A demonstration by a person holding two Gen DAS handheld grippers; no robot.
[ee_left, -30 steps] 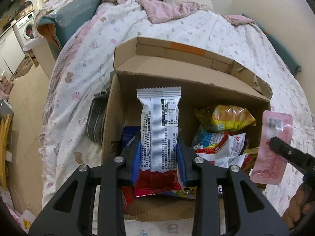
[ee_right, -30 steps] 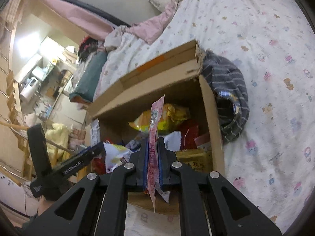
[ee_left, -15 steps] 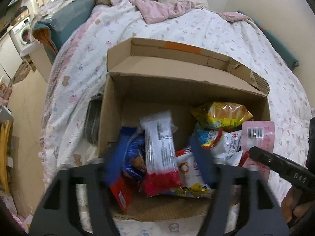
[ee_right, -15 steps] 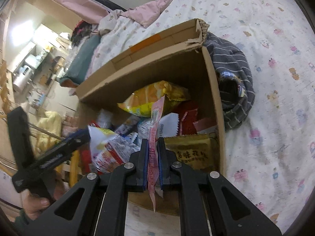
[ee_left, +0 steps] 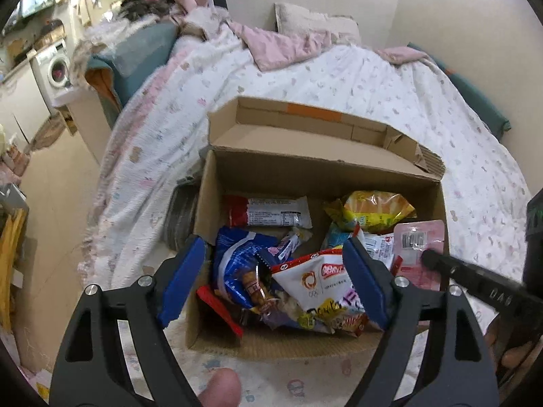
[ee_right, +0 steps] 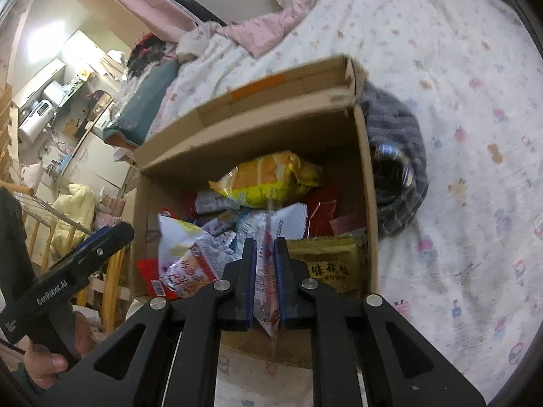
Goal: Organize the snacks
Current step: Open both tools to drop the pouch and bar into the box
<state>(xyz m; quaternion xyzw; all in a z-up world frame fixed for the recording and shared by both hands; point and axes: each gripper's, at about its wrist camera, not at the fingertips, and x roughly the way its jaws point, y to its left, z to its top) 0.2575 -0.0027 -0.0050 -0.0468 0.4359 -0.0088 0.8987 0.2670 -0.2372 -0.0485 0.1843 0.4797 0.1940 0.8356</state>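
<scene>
2 grippers over 1 cardboard box, frame centre. Your left gripper, lower left: jaws just opened wide, nothing between, white bar packet dropped inside. Your right gripper pinches a pink packet above the box; release it there next.

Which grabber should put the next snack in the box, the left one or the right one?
Probably the right. The right gripper has the pink packet between its nearly closed jaws, just above the cardboard box. The left gripper stands open and empty; its jaws have just been opening.
</scene>
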